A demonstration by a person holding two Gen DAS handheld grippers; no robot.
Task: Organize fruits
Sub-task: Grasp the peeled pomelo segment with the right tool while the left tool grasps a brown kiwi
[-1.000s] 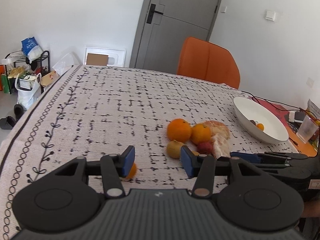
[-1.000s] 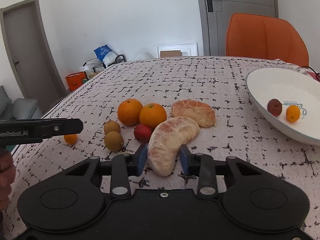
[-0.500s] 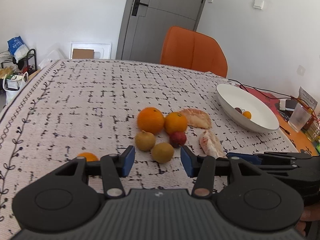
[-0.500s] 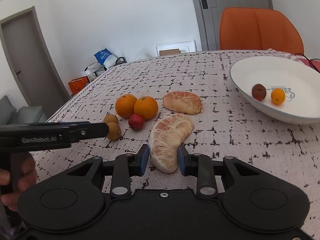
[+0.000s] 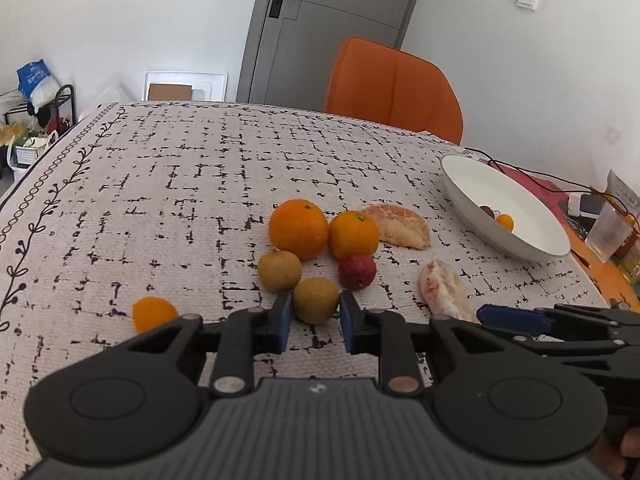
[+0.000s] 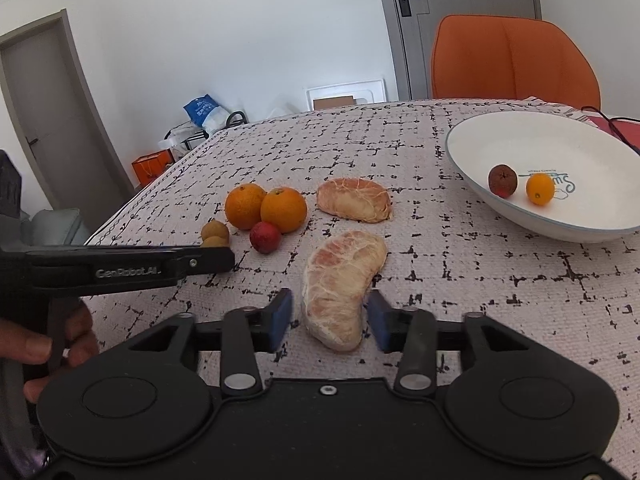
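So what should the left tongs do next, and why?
Probably lift. The left tongs have just closed on the small brown fruit, which sits between the pads, and the white bowl already holding two fruits looks like the destination.

oranges (image 5: 324,230) behind longans (image 5: 298,284) | pomelo segments (image 6: 344,248) between oranges, bowl (image 6: 464,152)
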